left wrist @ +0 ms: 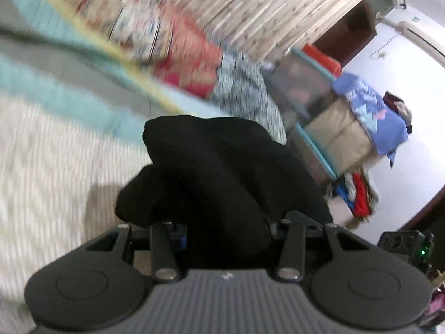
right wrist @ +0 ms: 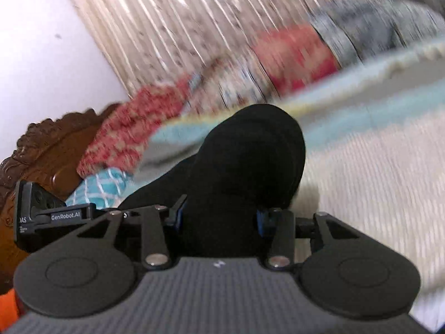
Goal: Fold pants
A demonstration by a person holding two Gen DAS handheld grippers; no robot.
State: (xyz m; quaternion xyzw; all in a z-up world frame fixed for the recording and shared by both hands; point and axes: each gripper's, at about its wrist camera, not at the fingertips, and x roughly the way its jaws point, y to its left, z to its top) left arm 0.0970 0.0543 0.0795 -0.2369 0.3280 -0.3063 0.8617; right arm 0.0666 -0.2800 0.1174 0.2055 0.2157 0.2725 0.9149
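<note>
Left wrist view takes in the bed [left wrist: 50,150] first, its pale ribbed cover spreading away ahead of and to the left of the claw, with a rumpled patterned quilt [left wrist: 172,44] lying across the far side and a striped curtain [left wrist: 278,5] beyond that. Off to the right of the claw stand stacked storage boxes [left wrist: 328,128] with clothes heaped on them.

Nearer in, the pants [left wrist: 222,167] fill the middle of the view: black cloth bunched into a thick wad that rises straight out from between the fingers of the left claw [left wrist: 225,225]. That claw is pinching the cloth, its fingertips buried in the folds.

From the right wrist, the same black pants [right wrist: 250,161] bulge up directly ahead of the right claw [right wrist: 219,217], which is likewise clamped on a gathered bundle, blue pads showing at either side of the fabric. A carved wooden headboard [right wrist: 50,150] sits to its left.

Both hands hold the garment equally close, each with cloth immediately forward of its fingers, lifted off the cover. How the long axis of the pants runs cannot be told, since only bunched cloth shows; I judge it spans between the two claws, so spreading them apart should stretch it for laying flat.
</note>
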